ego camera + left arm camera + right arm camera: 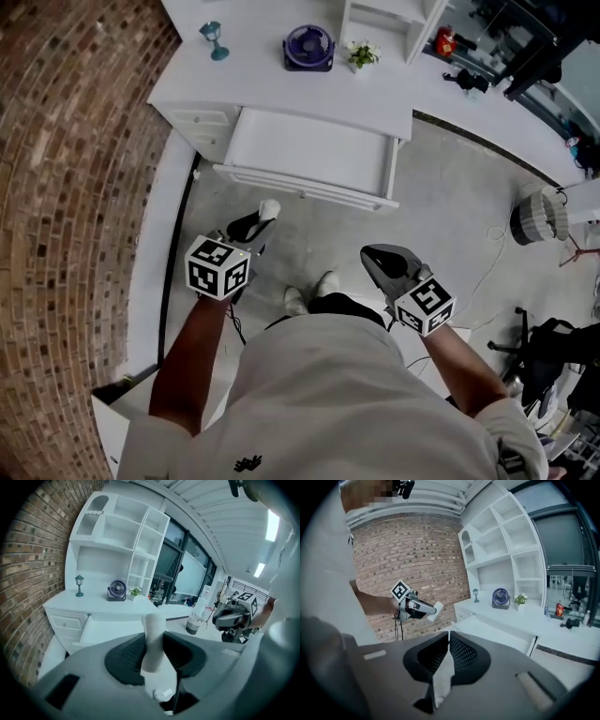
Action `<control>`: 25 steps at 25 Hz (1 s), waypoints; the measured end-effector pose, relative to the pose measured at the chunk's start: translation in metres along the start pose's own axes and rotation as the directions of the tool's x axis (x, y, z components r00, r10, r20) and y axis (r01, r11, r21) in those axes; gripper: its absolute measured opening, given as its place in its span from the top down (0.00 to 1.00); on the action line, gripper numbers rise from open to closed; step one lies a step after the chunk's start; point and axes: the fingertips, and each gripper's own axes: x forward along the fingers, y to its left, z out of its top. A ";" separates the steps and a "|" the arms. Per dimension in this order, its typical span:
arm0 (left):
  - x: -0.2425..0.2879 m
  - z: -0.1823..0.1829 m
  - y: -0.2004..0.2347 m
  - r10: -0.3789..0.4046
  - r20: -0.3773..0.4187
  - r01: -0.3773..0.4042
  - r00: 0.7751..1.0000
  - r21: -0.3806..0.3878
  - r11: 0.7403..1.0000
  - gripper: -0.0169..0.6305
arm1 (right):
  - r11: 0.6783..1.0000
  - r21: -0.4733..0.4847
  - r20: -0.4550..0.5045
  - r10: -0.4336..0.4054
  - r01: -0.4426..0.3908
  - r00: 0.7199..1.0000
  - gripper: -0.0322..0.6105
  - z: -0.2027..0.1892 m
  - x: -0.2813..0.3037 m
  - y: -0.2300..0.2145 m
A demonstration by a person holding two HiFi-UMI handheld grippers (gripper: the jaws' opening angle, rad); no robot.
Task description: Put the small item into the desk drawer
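A small white cylindrical item is clamped in my left gripper, held over the floor in front of the white desk. In the left gripper view the white item stands upright between the dark pads of the left gripper. The desk drawer is pulled out and looks bare inside; it is ahead of both grippers. My right gripper is to the right at about the same height, its jaws together with nothing in them. In its own view the right gripper has its tips meeting.
On the desk stand a teal lantern ornament, a blue fan and a small plant. A brick wall runs along the left. A waste basket and a black chair base are on the right.
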 end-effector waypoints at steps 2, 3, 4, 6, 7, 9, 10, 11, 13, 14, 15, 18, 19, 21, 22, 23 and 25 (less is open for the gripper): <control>0.019 0.008 0.008 0.005 -0.026 -0.004 1.000 0.017 1.000 0.78 | 1.000 0.002 0.002 -0.006 0.006 1.000 0.91 0.004 -0.002 -0.017; 0.028 0.012 0.011 0.003 -0.038 -0.002 0.999 0.024 1.000 0.78 | 1.000 0.007 0.003 -0.012 0.012 1.000 0.91 0.005 -0.002 -0.025; 0.037 0.017 0.014 -0.001 -0.049 0.002 0.999 0.034 0.999 0.78 | 1.000 0.016 0.007 -0.020 0.020 1.000 0.91 0.006 -0.002 -0.035; 0.056 0.027 0.023 -0.007 -0.070 0.011 0.998 0.064 0.998 0.78 | 0.999 0.035 0.022 -0.038 0.037 0.999 0.91 0.008 0.000 -0.052; 0.066 0.030 0.027 -0.011 -0.081 0.017 0.997 0.079 0.997 0.78 | 0.998 0.040 0.026 -0.046 0.045 0.999 0.91 0.008 0.000 -0.057; 0.085 0.037 0.034 -0.018 -0.103 0.030 0.994 0.109 0.994 0.78 | 0.997 0.048 0.025 -0.066 0.065 0.998 0.91 0.005 -0.002 -0.068; 0.095 0.041 0.038 -0.021 -0.115 0.035 0.993 0.123 0.992 0.78 | 0.995 0.059 0.022 -0.079 0.077 0.997 0.91 0.003 -0.002 -0.073; 0.105 0.043 0.043 -0.024 -0.131 0.041 0.991 0.135 0.990 0.78 | 0.993 0.073 0.019 -0.091 0.089 0.996 0.91 0.002 -0.002 -0.077; 0.123 0.044 0.055 -0.028 -0.168 0.056 0.985 0.162 0.985 0.78 | 0.989 0.092 0.015 -0.118 0.116 0.993 0.91 0.001 -0.002 -0.083; 0.132 0.045 0.062 -0.032 -0.185 0.065 0.982 0.179 0.982 0.78 | 0.986 0.097 0.015 -0.135 0.133 0.991 0.91 0.003 -0.001 -0.087; 0.143 0.047 0.070 -0.035 -0.201 0.076 0.979 0.198 0.977 0.78 | 0.983 0.101 0.017 -0.157 0.155 0.987 0.91 0.006 0.001 -0.093; 0.176 0.046 0.097 -0.041 -0.251 0.102 0.967 0.235 0.967 0.78 | 0.964 0.135 0.021 -0.236 0.231 0.972 0.91 0.014 0.009 -0.113; 0.186 0.043 0.105 -0.045 -0.270 0.112 0.962 0.240 0.964 0.78 | 0.956 0.151 0.020 -0.258 0.253 0.966 0.91 0.016 0.012 -0.117; 0.204 0.039 0.122 -0.055 -0.308 0.135 0.950 0.247 0.959 0.78 | 0.941 0.172 0.015 -0.297 0.290 0.955 0.91 0.021 0.020 -0.124; 0.214 0.038 0.130 -0.060 -0.325 0.146 0.944 0.249 0.957 0.78 | 0.934 0.183 0.013 -0.316 0.308 0.949 0.91 0.024 0.024 -0.128; 0.224 0.036 0.138 -0.064 -0.342 0.156 0.938 0.251 0.955 0.78 | 0.924 0.197 0.012 -0.335 0.326 0.942 0.91 0.027 0.028 -0.132; 0.241 0.031 0.153 -0.068 -0.376 0.176 0.924 0.261 0.949 0.78 | 0.904 0.224 0.011 -0.375 0.363 0.927 0.91 0.032 0.034 -0.137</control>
